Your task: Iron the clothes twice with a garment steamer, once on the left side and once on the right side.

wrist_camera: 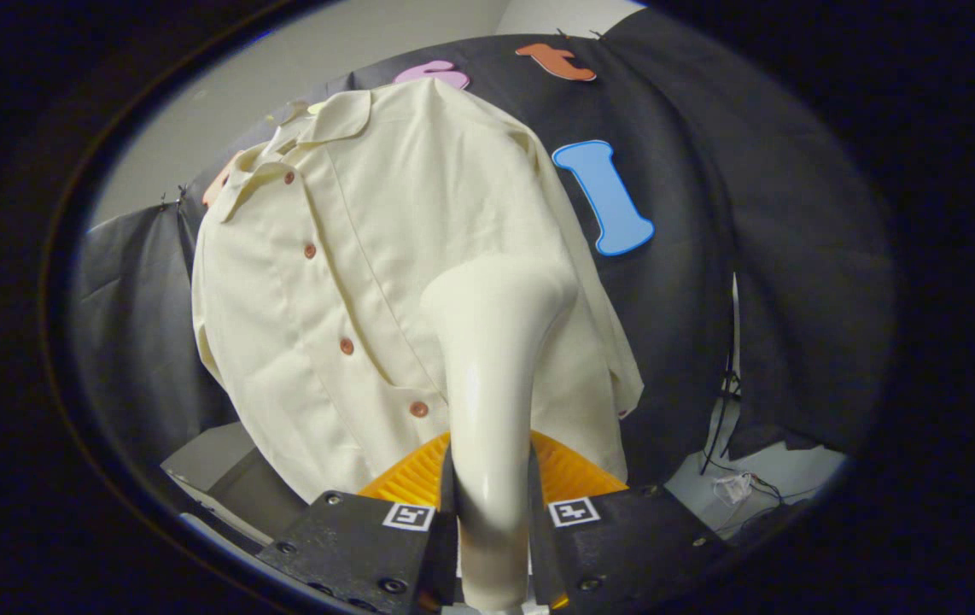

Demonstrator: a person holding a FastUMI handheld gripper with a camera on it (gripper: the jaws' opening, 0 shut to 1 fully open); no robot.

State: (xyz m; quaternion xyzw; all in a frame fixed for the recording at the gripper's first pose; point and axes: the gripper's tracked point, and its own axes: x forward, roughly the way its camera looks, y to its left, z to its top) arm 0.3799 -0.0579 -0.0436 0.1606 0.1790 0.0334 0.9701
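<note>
A cream short-sleeved shirt (368,256) with brown buttons hangs upright ahead of me, its collar at the top. My gripper (492,512) is shut on the cream handle of the garment steamer (492,359), which stands up between the fingers. The steamer's head widens near the top and rests against or just in front of the shirt's right half, right of the button line. Whether the head touches the cloth I cannot tell.
Black cloth walls (709,282) close in behind and to both sides of the shirt. A dark cable (722,418) hangs by the wall at the right, down to a pale floor (769,478). A grey surface (214,461) lies below the shirt's left hem.
</note>
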